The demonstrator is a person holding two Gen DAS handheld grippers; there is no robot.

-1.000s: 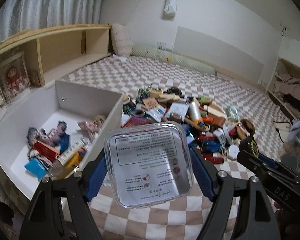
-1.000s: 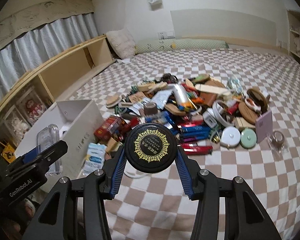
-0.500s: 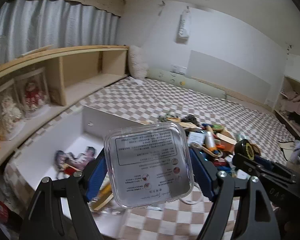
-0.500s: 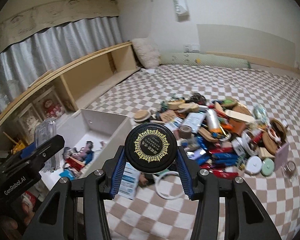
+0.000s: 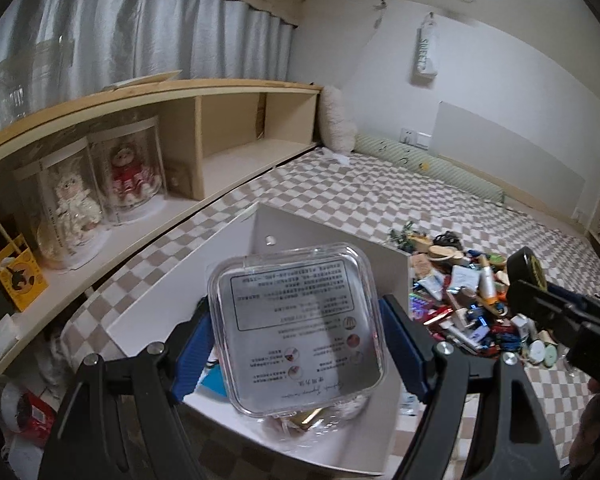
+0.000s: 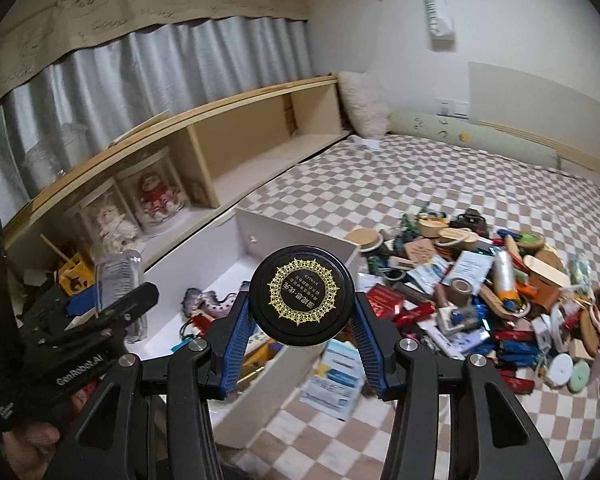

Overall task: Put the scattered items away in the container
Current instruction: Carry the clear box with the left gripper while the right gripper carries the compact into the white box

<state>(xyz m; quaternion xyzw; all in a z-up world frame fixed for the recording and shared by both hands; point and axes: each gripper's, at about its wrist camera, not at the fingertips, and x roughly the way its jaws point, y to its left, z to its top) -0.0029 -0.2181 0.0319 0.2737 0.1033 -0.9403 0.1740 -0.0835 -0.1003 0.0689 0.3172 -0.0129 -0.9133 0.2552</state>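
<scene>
The left gripper [image 5: 296, 344] holds a clear square case [image 5: 296, 332] clamped between its blue fingers [image 5: 192, 356], which stand wide to fit it. The case faces the camera with a printed label of small writing too fine to read. It hangs over the white box [image 5: 328, 240], which sits on the checked bed near the bed's left edge, beside the wooden shelf [image 5: 236, 92].

The right gripper [image 6: 302, 324] has its fingers [image 6: 238, 336] closed narrowly on a round black tin [image 6: 302, 296], its lid toward the camera, printed with a gold lace ring and gold characters that cannot be made out. The tin hangs above the box's [image 6: 296, 236] right wall. In the right view the left gripper [image 6: 112, 300] shows at left, marked "GenRobot.AI".

Inside the box lie a few small things; the pile [image 6: 480, 292] of scattered items lies on the bed just right of it. A white hanging pouch [image 5: 424, 56] on the wall reads "SWEET".
</scene>
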